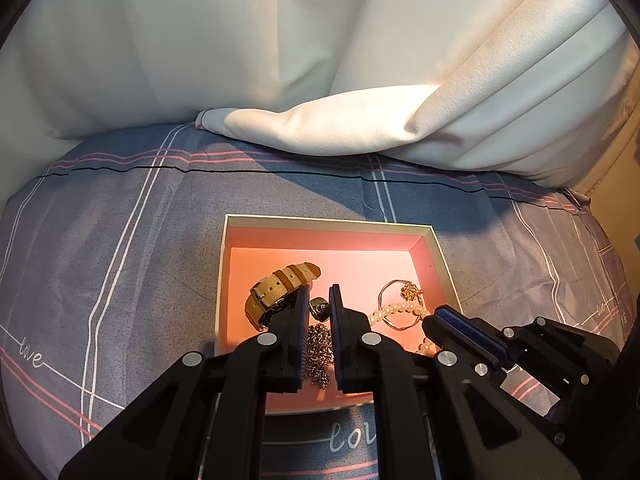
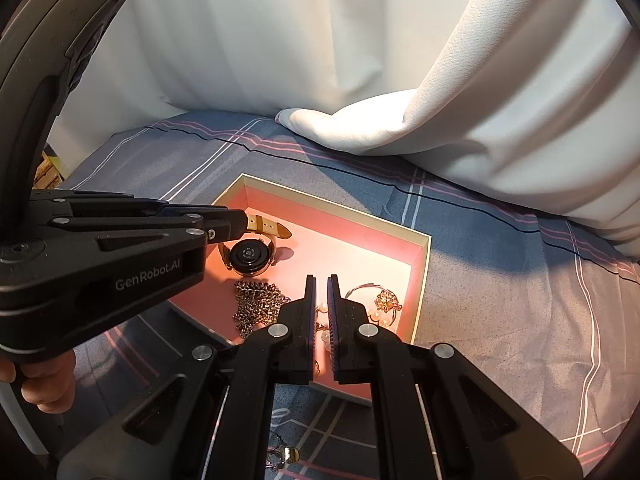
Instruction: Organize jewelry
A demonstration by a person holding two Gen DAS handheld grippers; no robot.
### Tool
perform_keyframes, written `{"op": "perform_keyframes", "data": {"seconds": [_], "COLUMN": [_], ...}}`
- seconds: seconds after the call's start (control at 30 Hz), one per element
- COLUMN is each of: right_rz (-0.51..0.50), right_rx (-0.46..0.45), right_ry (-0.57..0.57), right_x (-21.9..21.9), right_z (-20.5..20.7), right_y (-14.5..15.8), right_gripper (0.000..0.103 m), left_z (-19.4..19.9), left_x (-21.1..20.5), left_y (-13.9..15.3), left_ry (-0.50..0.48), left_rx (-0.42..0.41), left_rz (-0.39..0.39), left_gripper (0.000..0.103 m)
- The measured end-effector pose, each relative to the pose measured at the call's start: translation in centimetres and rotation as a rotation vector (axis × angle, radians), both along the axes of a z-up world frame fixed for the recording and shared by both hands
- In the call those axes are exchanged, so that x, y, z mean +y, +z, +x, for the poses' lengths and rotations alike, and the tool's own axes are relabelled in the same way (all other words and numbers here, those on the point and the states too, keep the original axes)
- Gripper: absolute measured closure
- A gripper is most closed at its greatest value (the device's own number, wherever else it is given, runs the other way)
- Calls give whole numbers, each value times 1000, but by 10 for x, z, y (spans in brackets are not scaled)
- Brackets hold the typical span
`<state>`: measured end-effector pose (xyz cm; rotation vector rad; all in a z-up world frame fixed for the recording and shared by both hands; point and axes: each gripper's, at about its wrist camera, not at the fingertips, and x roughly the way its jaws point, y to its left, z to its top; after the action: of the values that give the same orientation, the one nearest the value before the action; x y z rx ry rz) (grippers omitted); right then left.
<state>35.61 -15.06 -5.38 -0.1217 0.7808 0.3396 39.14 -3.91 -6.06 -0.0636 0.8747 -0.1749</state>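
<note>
A: Where does the jewelry lie against the jaws?

B: All in the open box (image 1: pixel 436 248), a shallow square tray of cream card with a salmon-pink lining, set on a grey plaid bedsheet (image 1: pixel 120 240). From the left wrist view, the left gripper (image 1: pixel 319 300) hangs over it; the watch (image 1: pixel 280 288), tan leather strap with a buckle, lies at ten o'clock of the tips, and the chain necklace (image 1: pixel 318 354), a heap of fine metal links, shows in the gap below them.

A: And the other pieces?

B: A pearl bracelet (image 1: pixel 398 312) of round pale beads, a thin wire bangle (image 1: pixel 394 286) and a small gold ornament (image 1: pixel 410 291) sit at three o'clock, just beside the right gripper (image 2: pixel 319 284). In the right wrist view, something small and metallic (image 2: pixel 286 456) lies on the sheet outside the box, at six o'clock.

A: The jaws?

B: Both pairs stand nearly closed, a narrow slit between ribbed pads, gripping nothing. A hand (image 2: pixel 44 384) holds the left tool.
</note>
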Motion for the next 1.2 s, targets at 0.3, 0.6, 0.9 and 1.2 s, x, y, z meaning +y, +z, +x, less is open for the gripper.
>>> {"op": "perform_keyframes", "data": {"seconds": [0.3,0.6,0.9,1.2], "right_rz": [-20,52,32,25], "right_rx": [25,46,42,37], "right_ry": [-28,-32,62,47], "right_x": [-8,-39,-18,-18], "right_z": [-14,-97,-108,-104], "right_y": [-9,-57,-73,-74], "right_gripper": [51,22,54,97], "left_z": [-7,-82,-100,-101], "left_x": [10,12,-15,-12], "left_y": [2,-27,-77,-82], "left_ry": [35,-56,-121,-113], "left_rx": [11,-5,39,44], "left_rz": [-42,-72,66,90], "left_gripper": [19,19,25,25]}}
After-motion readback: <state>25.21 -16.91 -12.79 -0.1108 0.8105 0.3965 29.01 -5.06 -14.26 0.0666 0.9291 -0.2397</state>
